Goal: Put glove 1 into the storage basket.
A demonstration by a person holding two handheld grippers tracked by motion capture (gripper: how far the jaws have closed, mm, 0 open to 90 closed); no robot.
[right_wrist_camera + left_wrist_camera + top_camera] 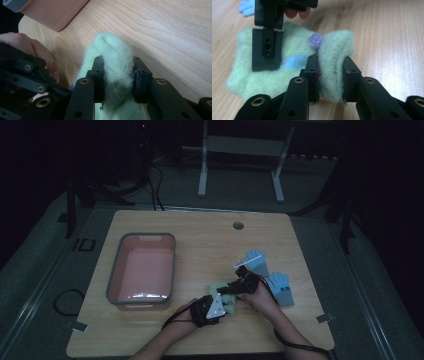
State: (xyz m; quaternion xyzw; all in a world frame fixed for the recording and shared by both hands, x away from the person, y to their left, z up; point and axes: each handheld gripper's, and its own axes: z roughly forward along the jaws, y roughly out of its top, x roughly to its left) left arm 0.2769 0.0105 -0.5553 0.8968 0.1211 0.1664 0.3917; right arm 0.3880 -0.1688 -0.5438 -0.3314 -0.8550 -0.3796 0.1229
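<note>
Green fleece (329,62) apparently between both grippers' jaws.

wooden table (200,227), pink bin (142,268), green glove (225,301), blue gloves (272,275)

— We see a dim room around a light wooden table (200,235) with rounded corners and a small round hole (238,225) near its far edge. What lies beyond it?

— We make out a grey floor (320,185) and, behind the table, a pale metal frame (243,150) standing on two legs. Dark cables (156,185) trail over the floor at the far left, and another cable lies coiled (67,301) beside the table's left edge.

— And the light?

— We find it low; the far wall is lost in darkness, and the table top catches a faint sheen.
</note>
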